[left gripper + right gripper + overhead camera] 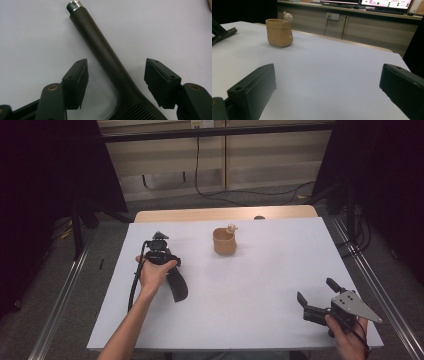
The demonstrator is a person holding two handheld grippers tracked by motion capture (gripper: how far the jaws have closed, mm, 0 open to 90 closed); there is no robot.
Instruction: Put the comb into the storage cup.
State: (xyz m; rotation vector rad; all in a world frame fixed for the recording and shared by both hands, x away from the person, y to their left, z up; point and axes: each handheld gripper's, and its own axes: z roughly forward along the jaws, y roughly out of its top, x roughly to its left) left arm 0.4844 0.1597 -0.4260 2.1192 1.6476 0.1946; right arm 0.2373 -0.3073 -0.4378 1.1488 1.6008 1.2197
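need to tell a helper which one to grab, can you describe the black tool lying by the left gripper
On the white table, look left of the tan cup, under the left gripper. The black tool lies flat there, its slim dark handle between the gripper's open jaws. Its silver-capped handle end and ridged, wider head mark it out.

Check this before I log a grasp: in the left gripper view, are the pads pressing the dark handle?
No, the pads stand clear on either side of the dark handle.

a white counter (260, 285) with a bare wooden strip along its far edge carries a black spatula-like tool (176, 284) lying flat near the left side, and a tan cup (224, 241) standing upright near the far middle.
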